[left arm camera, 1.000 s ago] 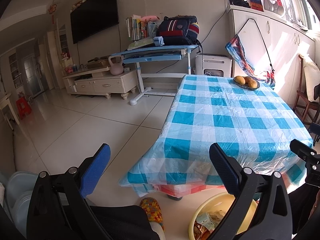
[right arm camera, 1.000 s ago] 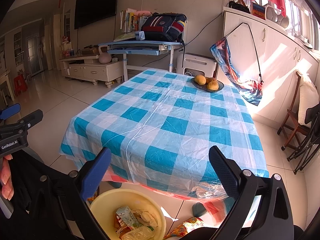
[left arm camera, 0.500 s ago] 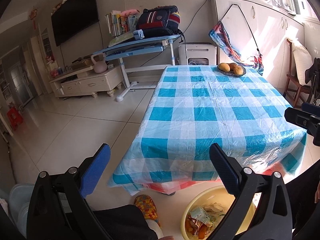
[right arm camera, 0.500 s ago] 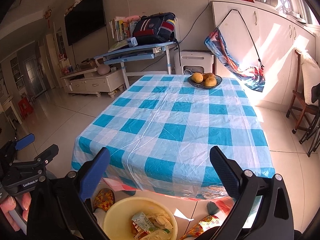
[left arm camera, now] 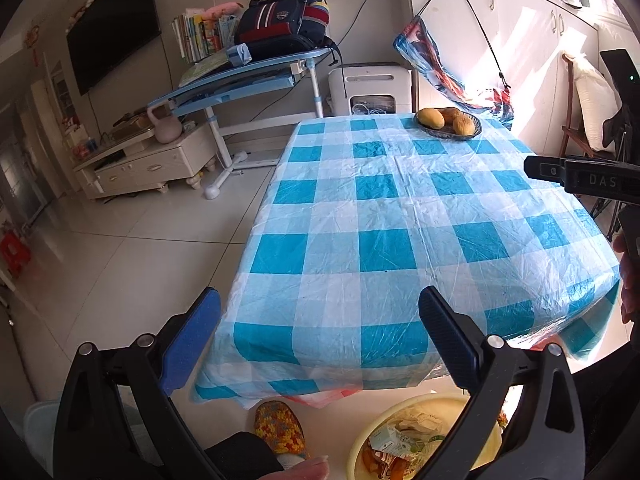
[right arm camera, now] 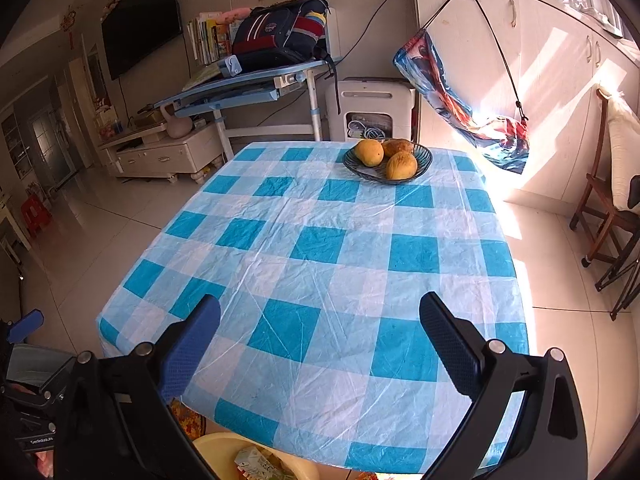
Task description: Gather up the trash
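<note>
A yellow basin (left arm camera: 362, 446) holding trash, cartons and wrappers (left arm camera: 404, 438), sits on the floor below the table's near edge; the right wrist view catches only its rim (right arm camera: 218, 454). My left gripper (left arm camera: 320, 332) is open and holds nothing, hovering over the near left corner of the blue-and-white checked tablecloth (left arm camera: 384, 216). My right gripper (right arm camera: 320, 338) is open too, held over the near part of the tablecloth (right arm camera: 320, 240). No trash lies on the cloth.
A dark bowl of mangoes (right arm camera: 388, 158) stands at the table's far end. Behind it are a blue desk with a backpack (right arm camera: 280, 36), a white appliance (right arm camera: 370, 106) and a TV cabinet (right arm camera: 160, 152). Wooden chair (right arm camera: 608, 216) at right. A slippered foot (left arm camera: 278, 426) is by the basin.
Both grippers have risen and moved forward over the table, so the basin has slipped toward the bottom edge of both views. Both stay open.
</note>
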A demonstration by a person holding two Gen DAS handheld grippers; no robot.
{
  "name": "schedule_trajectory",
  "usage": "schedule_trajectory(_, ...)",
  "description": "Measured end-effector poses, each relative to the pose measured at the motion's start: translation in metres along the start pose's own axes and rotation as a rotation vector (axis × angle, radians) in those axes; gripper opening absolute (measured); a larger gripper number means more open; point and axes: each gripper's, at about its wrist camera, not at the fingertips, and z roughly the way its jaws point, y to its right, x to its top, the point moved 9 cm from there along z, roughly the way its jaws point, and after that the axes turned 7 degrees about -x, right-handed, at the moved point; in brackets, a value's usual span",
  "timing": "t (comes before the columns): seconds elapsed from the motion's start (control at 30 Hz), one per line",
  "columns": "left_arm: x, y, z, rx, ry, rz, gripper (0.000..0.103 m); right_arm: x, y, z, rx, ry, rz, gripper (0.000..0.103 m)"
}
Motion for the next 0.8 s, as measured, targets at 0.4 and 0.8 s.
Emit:
schedule_trajectory(0.4,0.07,0.029,0.045,-0.044,0.06,0.01,0.096,0.028,0.056,0.04,-0.042,0.026,0.109,0.095)
schedule_trajectory(0.8,0.121,0.062,0.068,-0.07,0.143,0.051,0.096,0.07,0.071,-0.008,-0.101,0.291,0.088,0.095)
